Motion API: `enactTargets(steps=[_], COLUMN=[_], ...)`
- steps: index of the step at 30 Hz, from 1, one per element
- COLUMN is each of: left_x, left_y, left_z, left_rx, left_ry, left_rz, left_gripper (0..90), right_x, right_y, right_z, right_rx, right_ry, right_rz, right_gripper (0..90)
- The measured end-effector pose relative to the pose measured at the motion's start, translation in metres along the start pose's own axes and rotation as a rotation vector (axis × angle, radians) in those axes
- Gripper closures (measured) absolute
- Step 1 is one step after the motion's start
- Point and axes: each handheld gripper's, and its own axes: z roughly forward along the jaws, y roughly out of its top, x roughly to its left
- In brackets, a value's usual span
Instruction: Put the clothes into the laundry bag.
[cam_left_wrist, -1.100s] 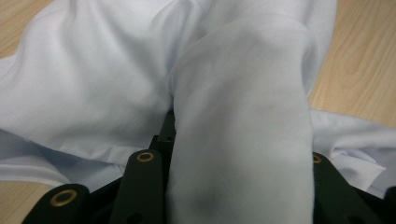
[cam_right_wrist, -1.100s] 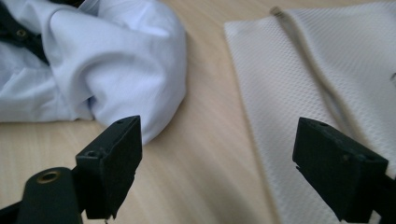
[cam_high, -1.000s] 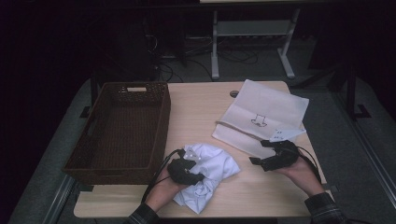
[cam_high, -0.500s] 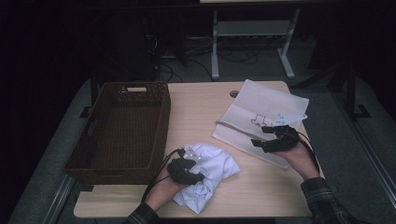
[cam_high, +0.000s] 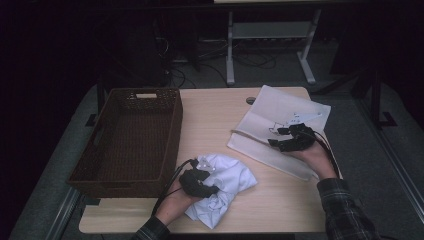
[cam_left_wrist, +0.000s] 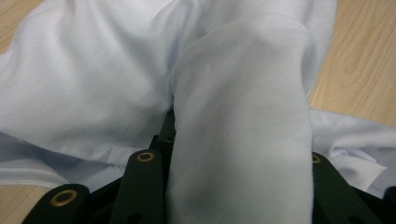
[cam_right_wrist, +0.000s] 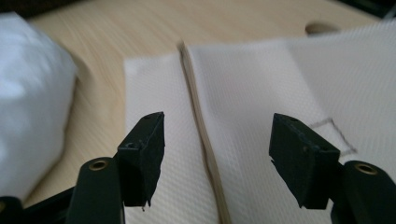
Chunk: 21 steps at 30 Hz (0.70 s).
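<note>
Crumpled white garment (cam_high: 225, 187) lies bunched at the table's near edge; folded cream cloth (cam_high: 280, 125) lies flat, layered, far right.

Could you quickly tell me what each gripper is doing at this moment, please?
Left gripper: closed on the white cloth.
Right gripper: open, holding nothing; its jaws have just been closing, above the folded towel.

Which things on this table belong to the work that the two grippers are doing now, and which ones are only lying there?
In the work:
- crumpled white cloth, clamped in the left gripper
- folded cream cloth, its folded edge between the jaws of the right gripper, which have just been closing but do not touch it yet

Only lying there:
- brown wicker basket, with nothing in it
- wooden table
</note>
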Motion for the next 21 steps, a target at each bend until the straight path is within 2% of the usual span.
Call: enactTargets(steps=[1, 3, 5, 13, 21], left_x=[0.0, 0.0, 0.0, 0.001, 0.001], left_y=[0.0, 0.0, 0.0, 0.0, 0.0], left_z=[0.0, 0.0, 0.0, 0.0, 0.0], left_rx=[0.0, 0.0, 0.002, -0.001, 0.0], left_ry=[0.001, 0.0, -0.002, -0.003, -0.006], left_rz=[0.001, -0.002, -0.003, -0.007, -0.005], left_gripper=[60.8, 60.8, 60.9, 60.8, 60.9], right_x=[-0.003, -0.008, -0.011, -0.023, -0.028], right_y=[-0.002, -0.008, -0.013, -0.02, -0.027], right_z=[0.001, 0.002, 0.006, 0.023, 0.037], right_rx=[0.028, 0.038, 0.052, 0.042, 0.092], right_ry=[-0.012, 0.001, 0.002, 0.016, 0.009], right_rz=[-0.013, 0.005, -0.002, 0.011, 0.033], right_gripper=[34.4, 35.8, 36.3, 39.6, 44.8])
